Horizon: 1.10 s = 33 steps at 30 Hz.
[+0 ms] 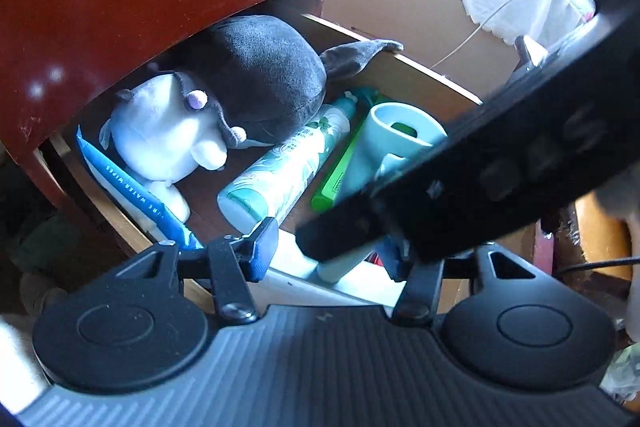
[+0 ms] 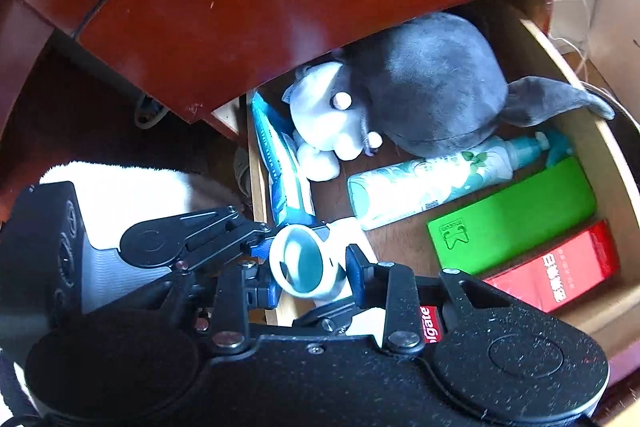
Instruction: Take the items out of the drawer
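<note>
Right hand-held gripper [image 2: 310, 273] is grasping the pale blue ceramic mug [image 2: 302, 261], pads pressing its sides, mouth facing the camera, over the front edge of the open wooden drawer [image 2: 600, 155]. Left hand-held gripper [image 1: 332, 249] is sitting just beside the mug's base; whether it is gripping, cannot tell. Grey-white plush toy [image 2: 420, 91] is lying at the drawer's back.

In the drawer [image 2: 592, 147], the bottle [image 2: 432, 183] lies between plush toy [image 2: 424, 87] and box [image 2: 512, 215].

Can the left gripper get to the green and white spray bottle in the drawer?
Probably yes: the green and white spray bottle lies uncovered just past the left gripper. But the right gripper, around the pale blue cup, crowds in alongside.
</note>
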{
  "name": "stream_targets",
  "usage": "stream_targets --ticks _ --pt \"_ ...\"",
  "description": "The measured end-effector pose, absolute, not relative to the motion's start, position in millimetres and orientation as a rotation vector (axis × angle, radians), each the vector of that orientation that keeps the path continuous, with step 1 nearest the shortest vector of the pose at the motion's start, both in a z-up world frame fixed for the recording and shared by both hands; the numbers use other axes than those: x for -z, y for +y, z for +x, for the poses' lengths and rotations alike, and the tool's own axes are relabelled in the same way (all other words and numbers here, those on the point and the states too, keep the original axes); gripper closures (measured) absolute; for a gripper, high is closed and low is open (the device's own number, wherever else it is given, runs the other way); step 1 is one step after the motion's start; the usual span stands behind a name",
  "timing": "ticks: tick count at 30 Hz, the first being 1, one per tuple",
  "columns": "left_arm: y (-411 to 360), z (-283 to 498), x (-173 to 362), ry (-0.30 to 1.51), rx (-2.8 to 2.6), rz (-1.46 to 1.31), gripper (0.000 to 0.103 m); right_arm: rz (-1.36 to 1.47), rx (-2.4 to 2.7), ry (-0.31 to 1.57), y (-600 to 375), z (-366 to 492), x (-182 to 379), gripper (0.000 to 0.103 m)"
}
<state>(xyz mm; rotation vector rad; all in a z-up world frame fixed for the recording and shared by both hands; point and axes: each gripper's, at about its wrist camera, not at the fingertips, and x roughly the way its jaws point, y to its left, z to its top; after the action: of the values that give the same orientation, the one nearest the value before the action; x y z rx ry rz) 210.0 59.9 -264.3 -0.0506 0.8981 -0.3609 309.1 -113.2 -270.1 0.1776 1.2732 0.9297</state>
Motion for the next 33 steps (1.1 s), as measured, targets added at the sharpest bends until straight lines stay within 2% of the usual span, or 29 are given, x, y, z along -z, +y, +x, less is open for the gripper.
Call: stream_targets --ticks 3,9,21,22,26,33 --pt "59.2 209.6 266.1 0.884 0.36 -0.061 0.053 0.209 -0.888 1.329 -112.9 312.2 277.7 0.068" --pt "54.8 206.3 264.1 0.858 0.372 -0.066 0.066 0.265 -0.847 1.34 -118.5 315.1 278.7 0.069" --pt "58.5 209.5 261.5 0.836 0.385 -0.11 0.067 0.145 -0.877 1.23 -114.6 308.5 261.1 0.074" --pt "59.2 209.2 261.6 0.834 0.386 -0.12 0.07 0.142 -0.877 1.227 -114.4 308.5 260.8 0.074" --pt "60.4 205.6 253.3 0.785 0.377 -0.115 0.07 0.124 -0.881 1.189 -114.3 305.7 253.6 0.075" --pt "67.1 204.7 224.8 0.688 0.407 -0.132 0.07 0.243 -0.863 1.089 -135.8 310.3 230.4 0.075"
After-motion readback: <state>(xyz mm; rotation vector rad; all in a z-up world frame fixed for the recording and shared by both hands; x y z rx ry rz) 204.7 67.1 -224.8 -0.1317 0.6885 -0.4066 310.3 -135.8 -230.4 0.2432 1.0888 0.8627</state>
